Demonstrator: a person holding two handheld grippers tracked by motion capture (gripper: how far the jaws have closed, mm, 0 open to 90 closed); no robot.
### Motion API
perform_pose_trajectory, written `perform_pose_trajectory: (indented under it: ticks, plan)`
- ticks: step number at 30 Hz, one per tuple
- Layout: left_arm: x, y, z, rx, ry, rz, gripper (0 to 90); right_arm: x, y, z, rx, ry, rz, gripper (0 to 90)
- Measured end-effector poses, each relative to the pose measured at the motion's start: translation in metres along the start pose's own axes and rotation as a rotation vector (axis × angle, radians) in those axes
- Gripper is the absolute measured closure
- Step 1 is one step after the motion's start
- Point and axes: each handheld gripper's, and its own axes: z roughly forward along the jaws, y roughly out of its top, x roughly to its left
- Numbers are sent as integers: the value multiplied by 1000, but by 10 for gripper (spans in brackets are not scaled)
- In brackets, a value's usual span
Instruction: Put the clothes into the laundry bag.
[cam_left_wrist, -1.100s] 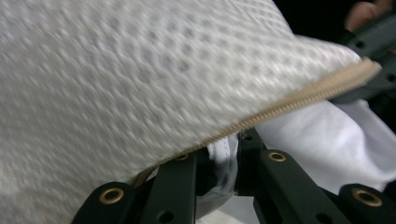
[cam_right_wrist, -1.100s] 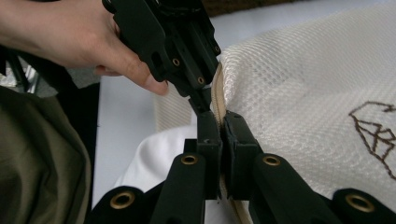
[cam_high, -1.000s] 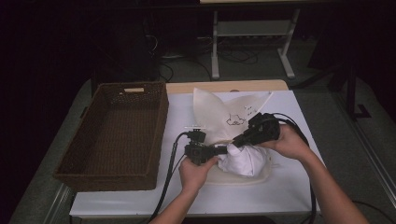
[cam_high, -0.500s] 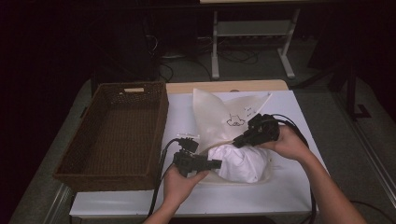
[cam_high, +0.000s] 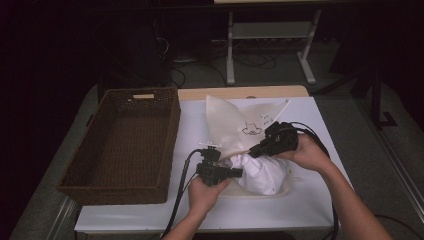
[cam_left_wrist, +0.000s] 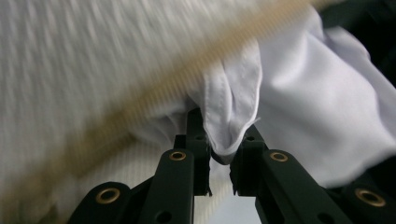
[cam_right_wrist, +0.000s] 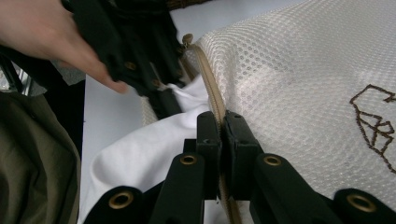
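A white garment (cam_high: 262, 172) lies bunched on the white surface (cam_high: 310, 200), half inside a cream mesh laundry bag (cam_high: 227, 122) that spreads behind it toward the far edge. The left gripper (cam_high: 239, 173) has just been closing its jaws, and a fold of the white cloth (cam_left_wrist: 229, 116) is pinched between them just below the bag's zipper edge (cam_left_wrist: 154, 93). The right gripper (cam_high: 254, 150) is clamped tight on the bag's zippered rim (cam_right_wrist: 212, 100), holding it raised above the garment. A brown wicker basket (cam_high: 75, 175) sits to the left of the bag.
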Motion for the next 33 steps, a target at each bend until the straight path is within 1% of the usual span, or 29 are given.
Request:
perform_pose_trajectory:
  ticks: [2,3,4,5,7,9,12,13,14,16,17,19,22,24,25,26,27,28,30,33]
  plan:
    - [0,4,5,-40,24,-15,803,1,0,-1,-3,-4,0,850]
    - [-1,4,5,-58,45,-18,805,2,0,-2,-7,-1,-3,850]
    - [-2,5,5,-71,68,-8,805,2,0,-2,-8,0,-3,850]
    - [-2,7,5,-79,81,-5,805,3,0,-3,-6,3,-5,851]
    - [-1,8,2,-80,72,-13,802,4,1,-3,-7,6,-12,850]
    - [-1,7,-4,-74,70,2,786,4,0,-3,0,2,-8,850]
    - [0,5,-17,-62,53,11,689,0,-2,-3,-1,3,4,848]
    - [0,4,-23,-48,43,9,662,-1,-2,-3,-2,2,9,848]
    - [-1,2,-27,-41,48,11,619,-2,-2,-3,-3,-2,14,847]
    - [-5,0,-35,-43,68,21,579,-2,-1,-2,-4,-4,12,847]
    - [-7,-1,-38,-33,74,32,559,-2,0,-1,-3,-6,14,847]
    - [-13,-4,-43,-30,73,51,528,-2,0,1,4,-7,8,847]
    - [-21,-10,-50,-24,61,76,512,-2,0,1,5,-9,11,847]
    - [-27,-13,-55,-30,62,96,506,-3,0,0,3,-12,7,847]
    - [-29,-14,-56,-30,55,102,503,-3,0,0,3,-12,8,846]
    - [-31,-14,-56,-25,46,106,503,-3,0,0,3,-12,10,846]
    - [-33,-14,-53,-14,39,101,496,-3,0,0,2,-12,8,846]
    - [-34,-13,-49,-1,22,89,486,-3,0,1,4,-12,12,846]
    - [-36,-12,-37,35,-17,77,471,-3,1,1,6,-13,10,846]
    - [-41,-9,-16,69,-33,75,452,-2,2,3,7,-13,8,846]
